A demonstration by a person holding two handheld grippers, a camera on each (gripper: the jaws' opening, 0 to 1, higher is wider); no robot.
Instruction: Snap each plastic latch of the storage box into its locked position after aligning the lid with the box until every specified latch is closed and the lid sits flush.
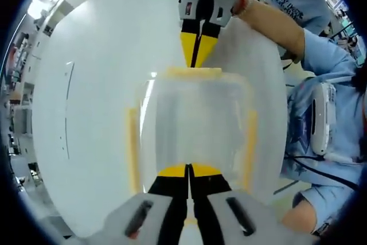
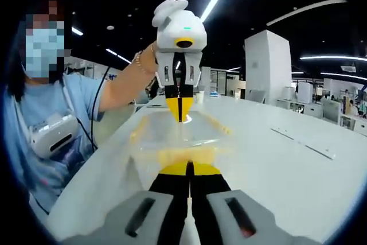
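On the white surface (image 1: 86,113) stands the clear storage box (image 1: 192,136) with yellow latches (image 1: 133,147). At its near end the left gripper (image 1: 188,170) presses with jaws together; at the far end the right gripper (image 1: 196,55), jaws also together, touches the rim.

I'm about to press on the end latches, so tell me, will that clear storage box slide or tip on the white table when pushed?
The storage box looks see-through and empty, so it is probably light and may slide on the smooth white table. It sits low and wide, so tipping seems unlikely. The left gripper and right gripper, both shut at opposite ends, likely steady it.
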